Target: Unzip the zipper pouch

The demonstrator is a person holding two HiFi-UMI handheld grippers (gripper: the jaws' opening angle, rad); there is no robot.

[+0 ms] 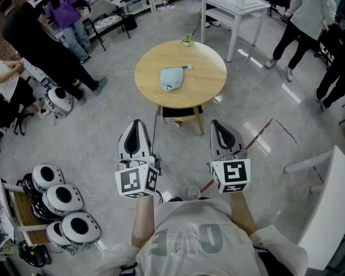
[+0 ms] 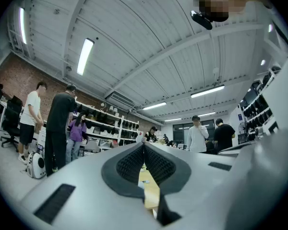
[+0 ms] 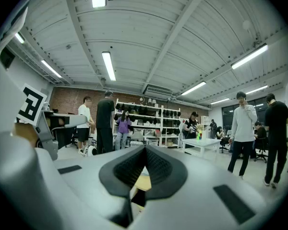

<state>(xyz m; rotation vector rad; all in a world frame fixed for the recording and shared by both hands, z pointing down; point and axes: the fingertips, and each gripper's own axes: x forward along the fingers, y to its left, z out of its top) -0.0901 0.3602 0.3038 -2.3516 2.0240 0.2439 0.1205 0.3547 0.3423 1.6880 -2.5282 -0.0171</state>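
A light blue zipper pouch lies flat near the middle of the round wooden table, its zipper pull end towards the far right. Both grippers hang well short of the table, over the floor. My left gripper is shut with nothing in it, jaws pointing at the table. My right gripper is also shut and empty, level with the left one. In the left gripper view the black pads meet, with a strip of tabletop below them. In the right gripper view the pads meet too.
A small potted plant stands at the table's far edge. A white table stands behind to the right. Several people stand at the left and right sides of the room. White helmets sit on a rack at my lower left. Red tape marks the floor.
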